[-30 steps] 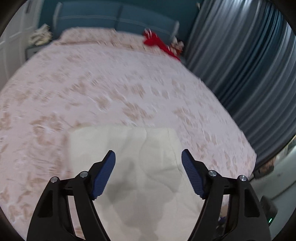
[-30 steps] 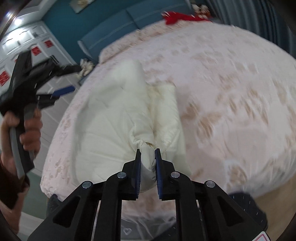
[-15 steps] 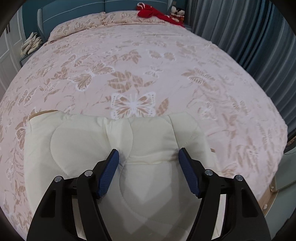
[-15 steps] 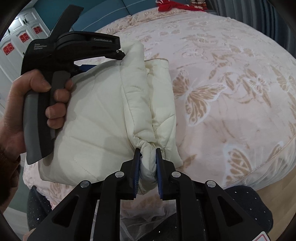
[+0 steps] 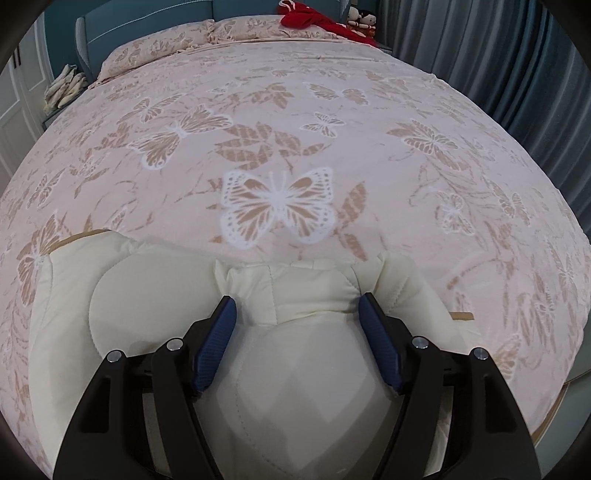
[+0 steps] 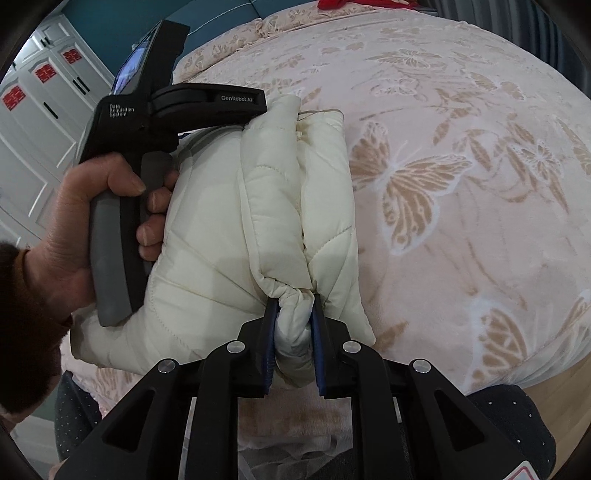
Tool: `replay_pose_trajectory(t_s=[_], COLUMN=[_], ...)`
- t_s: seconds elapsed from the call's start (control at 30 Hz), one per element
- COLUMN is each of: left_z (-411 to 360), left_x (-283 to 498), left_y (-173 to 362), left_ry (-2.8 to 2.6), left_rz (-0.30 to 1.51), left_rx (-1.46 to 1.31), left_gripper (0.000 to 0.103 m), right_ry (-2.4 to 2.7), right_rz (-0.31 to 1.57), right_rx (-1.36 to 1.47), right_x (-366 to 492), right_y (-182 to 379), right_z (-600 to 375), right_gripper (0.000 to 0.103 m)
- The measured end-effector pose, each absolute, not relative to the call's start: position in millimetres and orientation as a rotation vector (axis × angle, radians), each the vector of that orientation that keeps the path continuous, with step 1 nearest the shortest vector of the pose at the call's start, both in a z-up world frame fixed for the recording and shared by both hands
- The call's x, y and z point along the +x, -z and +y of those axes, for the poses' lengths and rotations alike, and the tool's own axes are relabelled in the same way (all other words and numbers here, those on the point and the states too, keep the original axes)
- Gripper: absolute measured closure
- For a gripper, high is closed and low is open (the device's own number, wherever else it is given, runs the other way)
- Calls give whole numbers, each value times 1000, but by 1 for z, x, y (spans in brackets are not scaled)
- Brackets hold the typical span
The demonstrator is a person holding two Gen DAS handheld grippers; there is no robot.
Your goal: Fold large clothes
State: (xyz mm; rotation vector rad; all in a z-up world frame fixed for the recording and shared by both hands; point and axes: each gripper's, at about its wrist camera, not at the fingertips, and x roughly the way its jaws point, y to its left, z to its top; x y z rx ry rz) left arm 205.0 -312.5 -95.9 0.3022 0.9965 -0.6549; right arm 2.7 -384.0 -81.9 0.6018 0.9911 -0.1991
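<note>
I am clamping my right gripper [image 6: 293, 325] on a gathered cuff of the cream quilted jacket [image 6: 221, 236], its pads squeezing the bunched fabric at the near edge of the bed [image 6: 461, 155]. Beyond that, my left gripper [image 5: 297, 321] is hanging over the jacket's padded bulk with jaws spread wide, its pads [image 5: 218, 343] gripping nothing. The person's left hand [image 6: 74, 229] is wrapping its grey handle. Farther off, a butterfly bedspread [image 5: 277, 206] is running to pillows [image 5: 177, 48] and something red [image 5: 310, 20].
</note>
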Motion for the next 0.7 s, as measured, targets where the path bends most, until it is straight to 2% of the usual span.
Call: replay_pose_trajectory(t_s=[0.5, 0.7], left_z=[-315, -303], left_x=[210, 217], left_y=[110, 98], left_ry=[647, 687], left_rz=[967, 1002], left_rx=[290, 196], left_gripper=[34, 35], right_ry=[201, 137], right_rz=[993, 946], right_rx=[592, 743], right_x=[8, -5], right_y=[85, 79], right_z=[-382, -400], right_gripper=[90, 88])
